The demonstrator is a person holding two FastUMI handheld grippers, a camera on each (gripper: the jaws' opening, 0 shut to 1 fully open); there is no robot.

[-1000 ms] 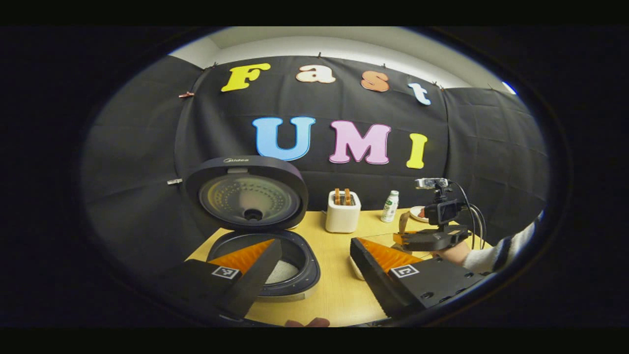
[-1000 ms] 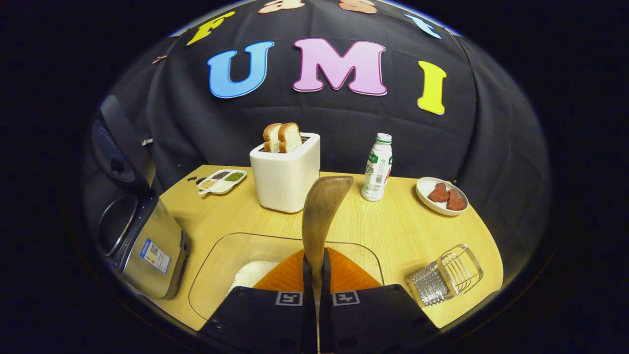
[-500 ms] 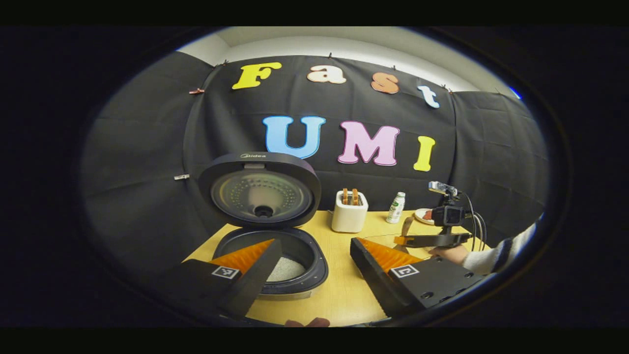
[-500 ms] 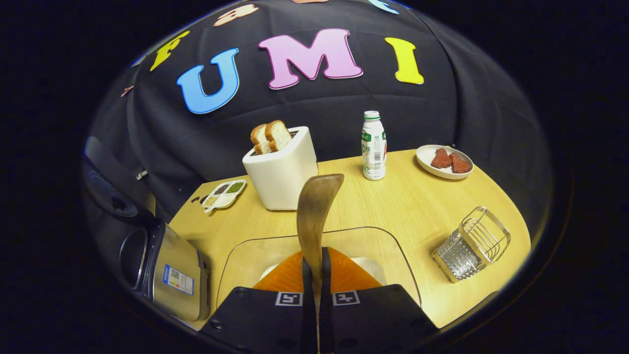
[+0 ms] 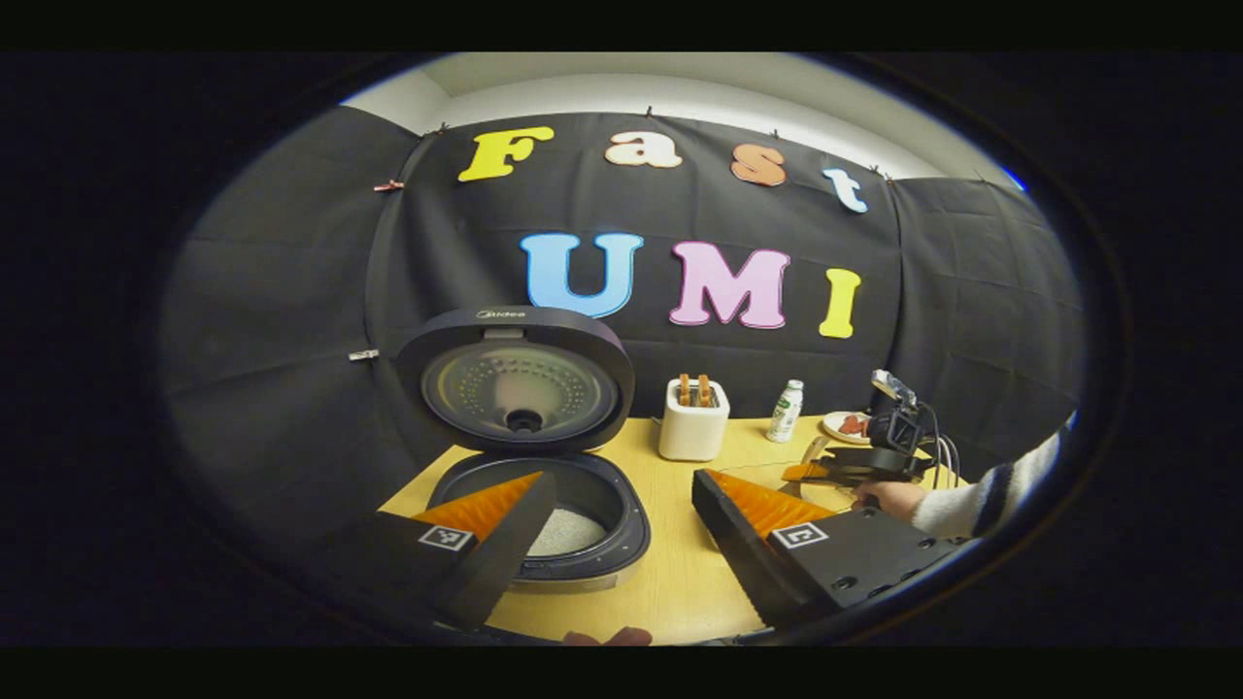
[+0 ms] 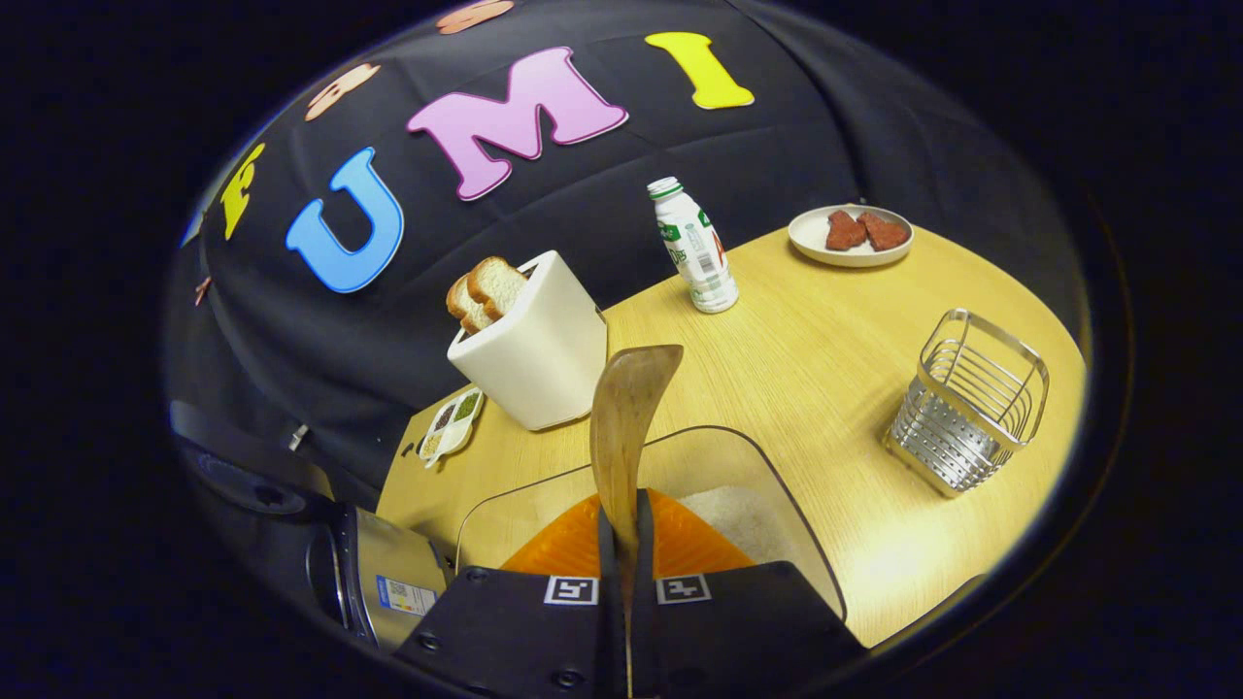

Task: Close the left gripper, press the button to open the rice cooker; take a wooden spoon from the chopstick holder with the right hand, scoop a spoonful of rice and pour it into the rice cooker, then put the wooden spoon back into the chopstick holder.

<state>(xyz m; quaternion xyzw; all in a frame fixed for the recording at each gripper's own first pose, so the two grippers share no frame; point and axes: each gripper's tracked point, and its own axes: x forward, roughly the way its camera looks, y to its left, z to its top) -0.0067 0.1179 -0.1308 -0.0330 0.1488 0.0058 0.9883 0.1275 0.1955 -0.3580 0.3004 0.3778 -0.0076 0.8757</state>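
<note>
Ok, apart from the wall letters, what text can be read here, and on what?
"Midea": brand mark on the raised lid of the rice cooker, small but just legible.
Label on the bottle: print too small to read.
Sticker on the rice cooker's side: too small to read.

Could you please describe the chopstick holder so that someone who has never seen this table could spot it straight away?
On the wooden table, look to the side away from the white toaster, nearer than the plate. The chopstick holder stands alone there. It is the one see-through metal wire basket, square-mouthed and holding nothing.
</note>
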